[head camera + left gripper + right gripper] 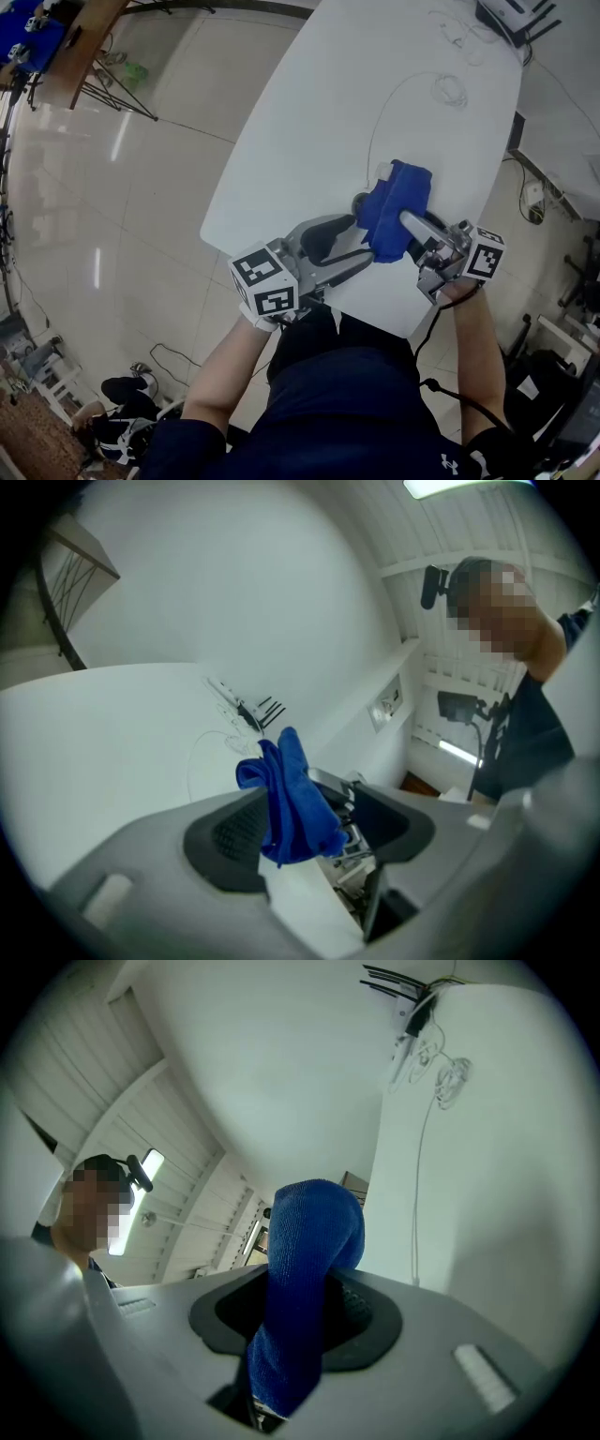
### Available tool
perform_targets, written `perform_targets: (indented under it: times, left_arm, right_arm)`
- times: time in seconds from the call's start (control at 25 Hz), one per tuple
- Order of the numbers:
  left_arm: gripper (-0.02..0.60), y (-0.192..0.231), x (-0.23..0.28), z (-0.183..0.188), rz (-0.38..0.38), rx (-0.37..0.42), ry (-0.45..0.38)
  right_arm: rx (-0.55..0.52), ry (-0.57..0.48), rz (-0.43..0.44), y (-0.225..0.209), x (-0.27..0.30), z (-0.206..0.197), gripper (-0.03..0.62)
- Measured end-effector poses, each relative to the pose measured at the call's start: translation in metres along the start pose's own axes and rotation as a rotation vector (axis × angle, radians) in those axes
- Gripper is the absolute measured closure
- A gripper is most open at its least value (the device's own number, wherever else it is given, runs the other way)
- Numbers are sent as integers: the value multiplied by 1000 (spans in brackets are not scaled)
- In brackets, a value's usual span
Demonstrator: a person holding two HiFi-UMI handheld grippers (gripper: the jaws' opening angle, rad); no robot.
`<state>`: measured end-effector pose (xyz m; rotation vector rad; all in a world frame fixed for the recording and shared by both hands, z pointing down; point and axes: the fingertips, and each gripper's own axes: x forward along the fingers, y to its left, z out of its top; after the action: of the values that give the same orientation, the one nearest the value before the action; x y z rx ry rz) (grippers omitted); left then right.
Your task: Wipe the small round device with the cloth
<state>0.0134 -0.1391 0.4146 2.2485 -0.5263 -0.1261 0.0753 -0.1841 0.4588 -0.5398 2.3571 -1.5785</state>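
Near edge of the white table (309,141): person in a dark shirt, one gripper in each hand, both pointing roughly level and meeting at the blue cloth (398,197).

Right gripper (405,230): jaws clamped on the cloth. In the right gripper view the cloth (309,1232) comes up out of the throat between the two dark pads and folds over above them, held clear of the table.

Left gripper (365,238): jaws apart. In the left gripper view the cloth (291,789) hangs in the gap and lies against the left-hand pad; the other pad stands clear of it, with the right gripper's metal parts showing in between. Nothing is pinched.

Small round device (360,201): mostly covered. Only a dark round bit shows at the cloth's left edge, just beyond the left gripper's tips. Can't tell whether the cloth or a finger touches it.

Thin cable (375,122): starts beside the cloth's far corner and arcs away across the table to a loose coil.

Far end of the table: black box with antennas (511,19).
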Motion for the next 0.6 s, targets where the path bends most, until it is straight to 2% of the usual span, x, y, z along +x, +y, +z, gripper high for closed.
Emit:
perform_targets:
  times: [0.12,0.24,0.4,0.6]
  left_arm:
    - [293,10,1,-6,7,-2,4]
    - [291,24,4,-17,23,-11,46]
    - [291,35,10,-32,24,-23,89]
    - [291,44,16,-38,28,-29,101]
  right_arm:
    - [53,75,-40,-23,-8,-8,441]
    - [131,130,-56,-44,-10,-16,439]
    - [218,141,-23,-47,-7,-16,439]
    - [280,127,-41,-66,-18,-14,439]
